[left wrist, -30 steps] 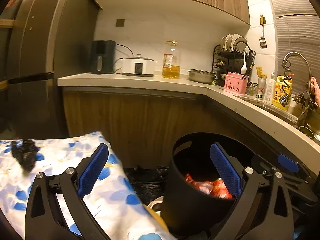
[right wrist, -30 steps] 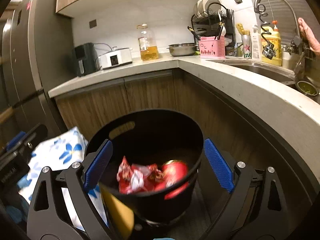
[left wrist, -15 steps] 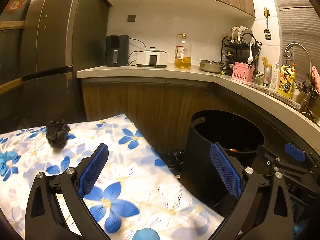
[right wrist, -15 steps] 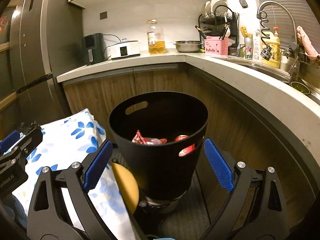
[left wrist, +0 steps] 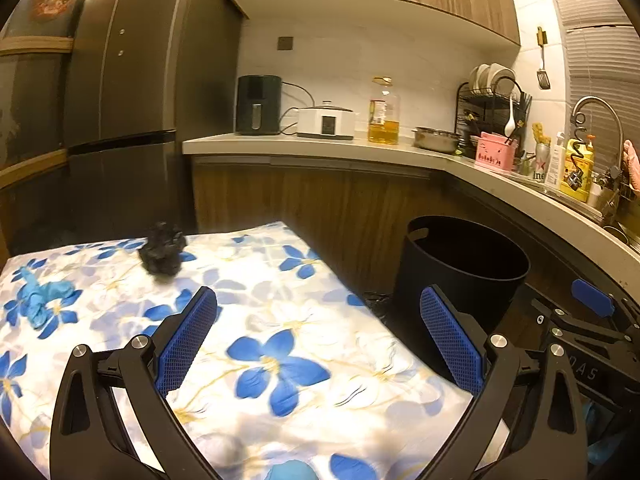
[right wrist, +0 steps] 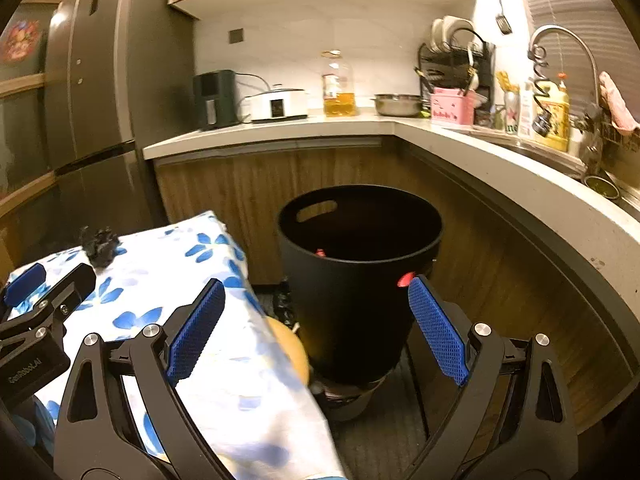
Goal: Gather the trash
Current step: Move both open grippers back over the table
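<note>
Both grippers, left (left wrist: 318, 340) and right (right wrist: 316, 328), are wide open, holding nothing. Black wad (left wrist: 162, 254) sits on the tablecloth (left wrist: 280, 320), bin (right wrist: 360, 280) beside it

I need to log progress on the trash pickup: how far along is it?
Partly done. Red wrappers already lie inside the black bin. Nothing is in hand: the left gripper and right gripper are both open and empty. Left to collect on the floral tablecloth: a crumpled black wad and a crumpled blue piece near its left edge.
</note>
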Tool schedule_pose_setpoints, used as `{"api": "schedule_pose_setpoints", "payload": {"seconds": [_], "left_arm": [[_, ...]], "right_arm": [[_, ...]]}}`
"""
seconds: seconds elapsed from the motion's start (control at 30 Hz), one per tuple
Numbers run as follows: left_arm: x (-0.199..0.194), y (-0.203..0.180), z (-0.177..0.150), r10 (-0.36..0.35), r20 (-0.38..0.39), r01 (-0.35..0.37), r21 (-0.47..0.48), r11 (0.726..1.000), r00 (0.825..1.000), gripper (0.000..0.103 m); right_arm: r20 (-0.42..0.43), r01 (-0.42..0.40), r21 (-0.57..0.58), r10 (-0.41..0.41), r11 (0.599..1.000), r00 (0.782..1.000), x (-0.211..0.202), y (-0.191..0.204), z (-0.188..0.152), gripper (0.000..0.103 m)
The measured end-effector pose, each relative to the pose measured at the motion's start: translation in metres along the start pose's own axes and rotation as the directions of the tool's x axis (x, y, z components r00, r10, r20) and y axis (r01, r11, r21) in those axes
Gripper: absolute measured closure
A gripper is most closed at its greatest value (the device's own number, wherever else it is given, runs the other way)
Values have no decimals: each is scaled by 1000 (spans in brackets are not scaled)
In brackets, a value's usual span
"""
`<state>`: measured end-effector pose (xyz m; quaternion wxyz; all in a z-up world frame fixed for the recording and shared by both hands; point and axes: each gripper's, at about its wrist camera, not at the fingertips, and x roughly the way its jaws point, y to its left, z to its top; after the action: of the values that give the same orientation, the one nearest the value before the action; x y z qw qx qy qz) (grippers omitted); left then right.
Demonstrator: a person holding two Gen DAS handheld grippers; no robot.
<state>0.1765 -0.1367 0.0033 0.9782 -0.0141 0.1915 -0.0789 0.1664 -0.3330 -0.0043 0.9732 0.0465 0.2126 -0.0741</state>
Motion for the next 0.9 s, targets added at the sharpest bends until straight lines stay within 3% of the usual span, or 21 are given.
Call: {"api": "schedule_pose_setpoints", "payload": {"seconds": [0.37,0.57,0.7,0.9], "left_arm": [[-16,54,-14,104,-6,-104,-68,992,995,6],[-20,93,-20,194,-12,-194,-113,974,981,6],[-22,122,-23,268,-17,-268,-134,954,963,6],[-23,170,-18,383,-21,-380,-179,907,924,6]], "right_arm": [[-8,-120,-59,120,991,993,-1,61,-13,11],[-11,-200,-106,200,974,980,6,99,-18,11],[-17,-236,-121,236,964,972,13,120,-20,11],[-9,-280,-149,282,948,960,23,154,-17,11]]}}
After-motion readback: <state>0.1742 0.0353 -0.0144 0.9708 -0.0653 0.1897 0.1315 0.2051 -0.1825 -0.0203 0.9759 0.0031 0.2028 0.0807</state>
